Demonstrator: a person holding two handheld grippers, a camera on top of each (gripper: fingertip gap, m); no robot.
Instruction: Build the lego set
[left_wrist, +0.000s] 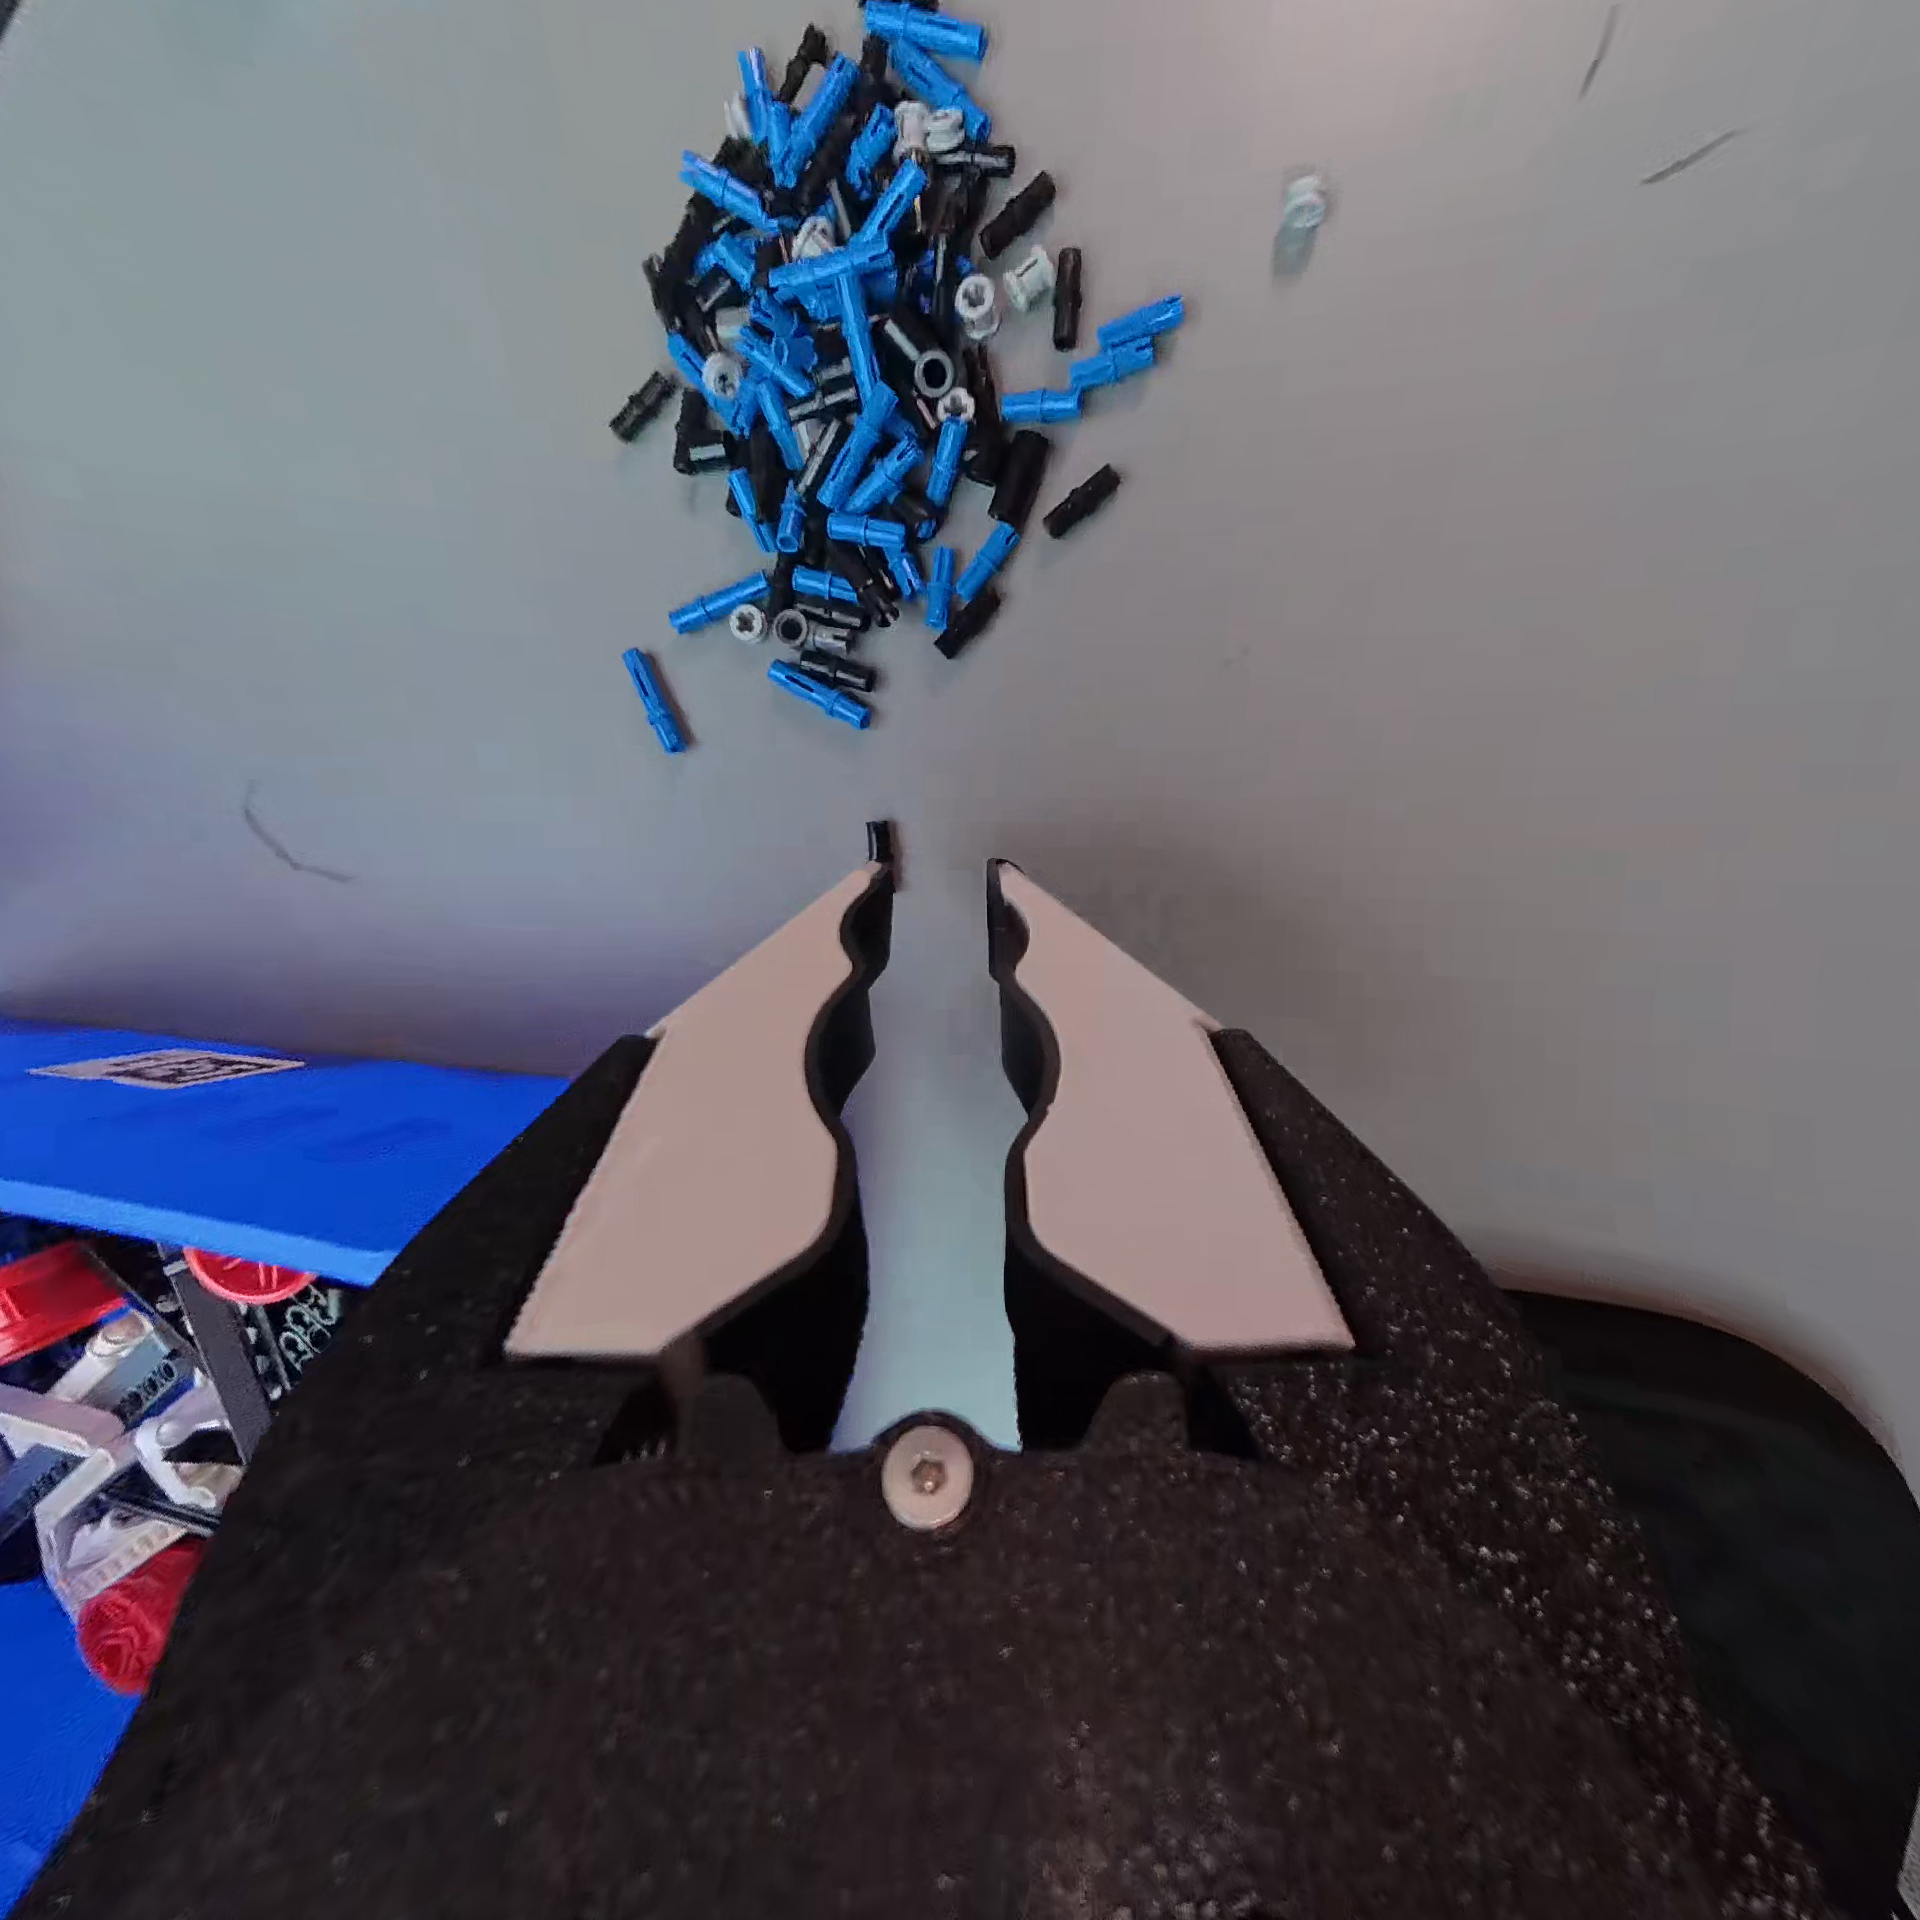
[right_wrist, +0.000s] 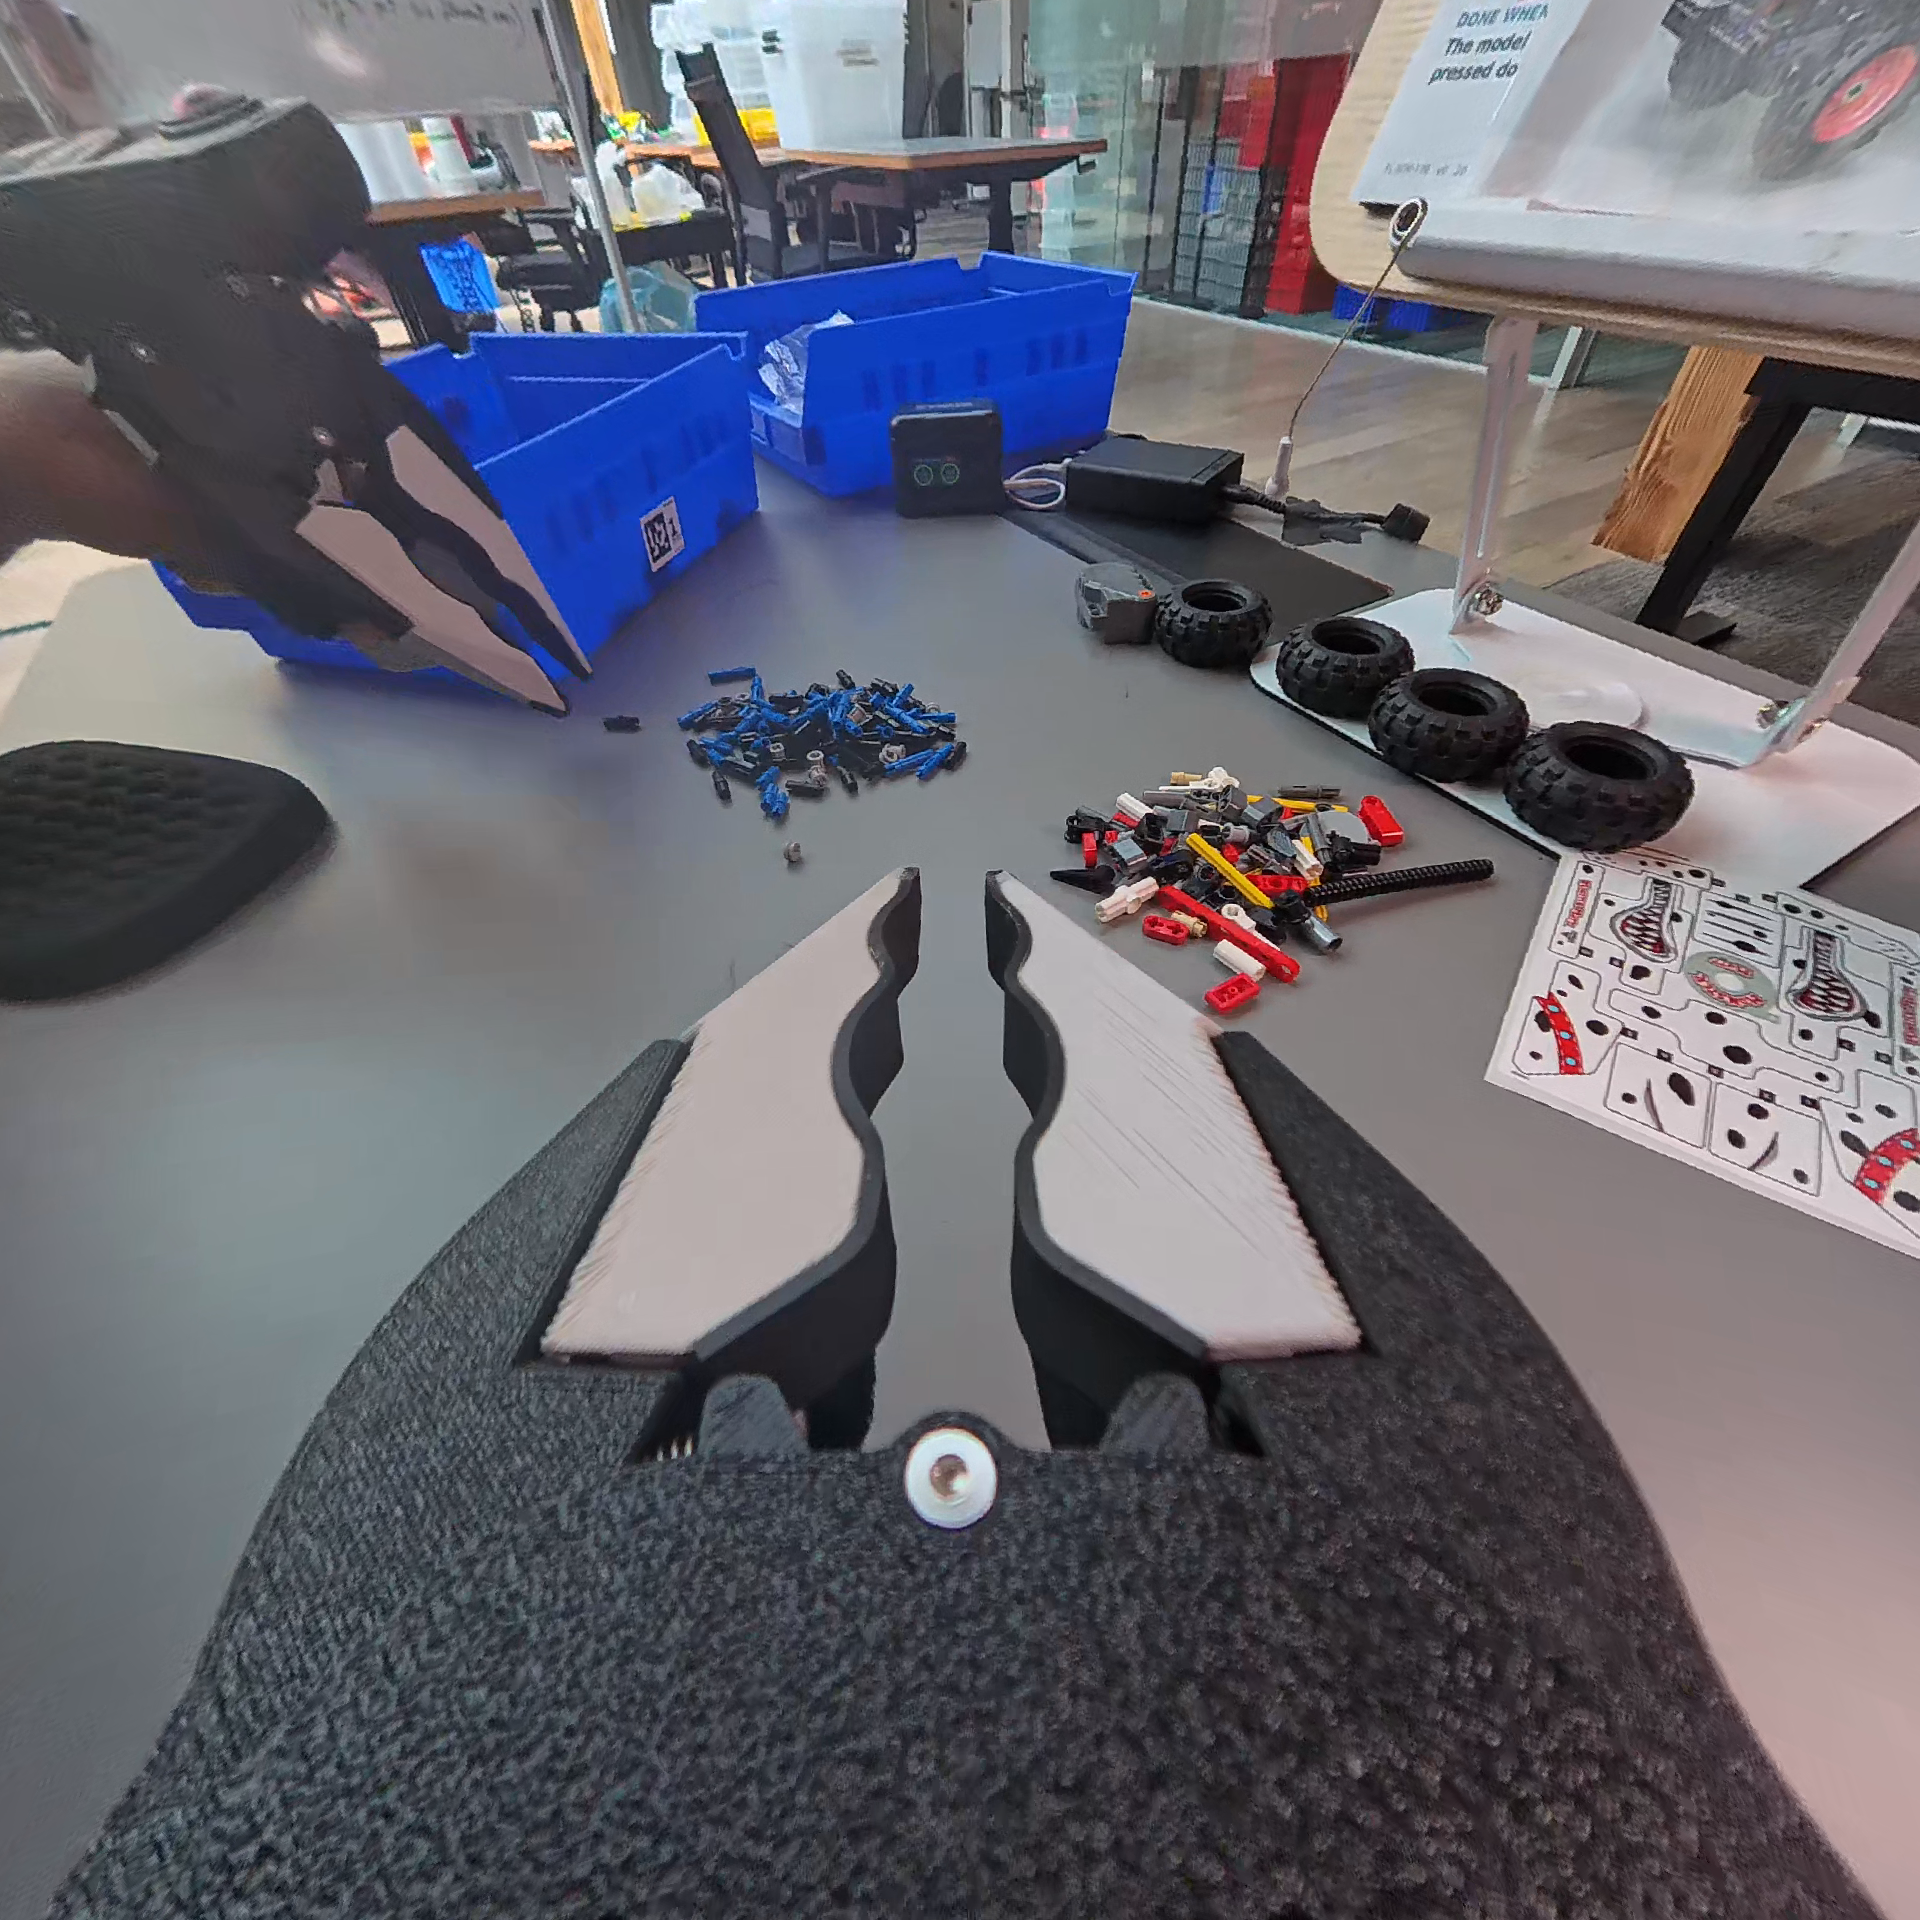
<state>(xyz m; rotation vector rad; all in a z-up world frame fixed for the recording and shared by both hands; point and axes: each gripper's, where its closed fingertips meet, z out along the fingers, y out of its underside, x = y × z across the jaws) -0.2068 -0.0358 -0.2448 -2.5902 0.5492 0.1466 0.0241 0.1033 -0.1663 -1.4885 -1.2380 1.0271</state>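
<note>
The left gripper (left_wrist: 940, 862) is narrowly parted and empty, a lone black pin (left_wrist: 880, 840) at its left fingertip; the pin pile (left_wrist: 862, 343) lies just ahead. The right gripper (right_wrist: 952, 883), also narrowly parted, holds nothing; mixed parts (right_wrist: 1236, 862) lie ahead-right.

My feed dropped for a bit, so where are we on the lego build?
Early. Done: parts are laid out on the table, with a blue and black pin pile, a mixed parts pile, four tyres and a sticker sheet. In hand: nothing; the left tongs are open by a lone black pin, and the right tongs are open and empty. Left: all assembly; no joined pieces are visible.
</note>
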